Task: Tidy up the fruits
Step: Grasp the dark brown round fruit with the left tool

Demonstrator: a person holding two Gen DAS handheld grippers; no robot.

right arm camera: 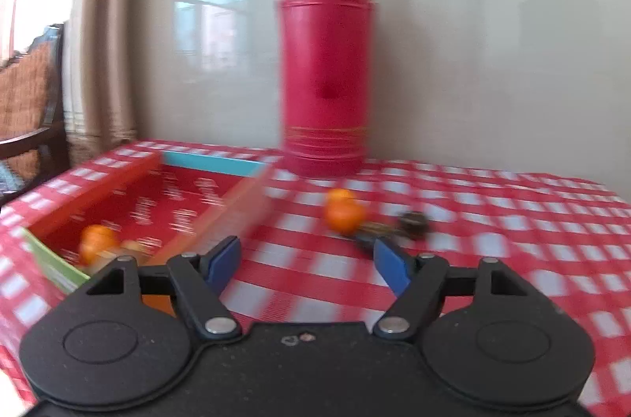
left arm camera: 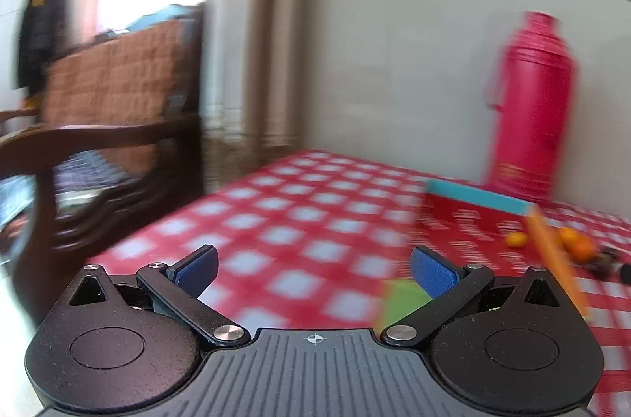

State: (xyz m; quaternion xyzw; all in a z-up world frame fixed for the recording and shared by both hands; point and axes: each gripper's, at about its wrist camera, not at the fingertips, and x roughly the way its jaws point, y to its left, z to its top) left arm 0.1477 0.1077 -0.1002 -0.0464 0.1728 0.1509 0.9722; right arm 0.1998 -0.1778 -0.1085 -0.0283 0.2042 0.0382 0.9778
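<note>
Left gripper (left arm camera: pixel 313 269): level above tablecloth (left arm camera: pixel 276 219), jaws wide apart, holding nothing.
Right gripper (right arm camera: pixel 307 265): level, jaws spread, nothing between.
Oranges (right arm camera: pixel 343 212): on cloth beside box (right arm camera: pixel 177 196); one orange (right arm camera: pixel 96 243) inside.

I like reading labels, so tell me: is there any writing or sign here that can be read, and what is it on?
None can be read.
Box floor: rows of pale print, too blurred.
Red thermos: gold bands and marks near the base, no legible letters.
Left gripper body: a small crosshair mark, no text.
</note>
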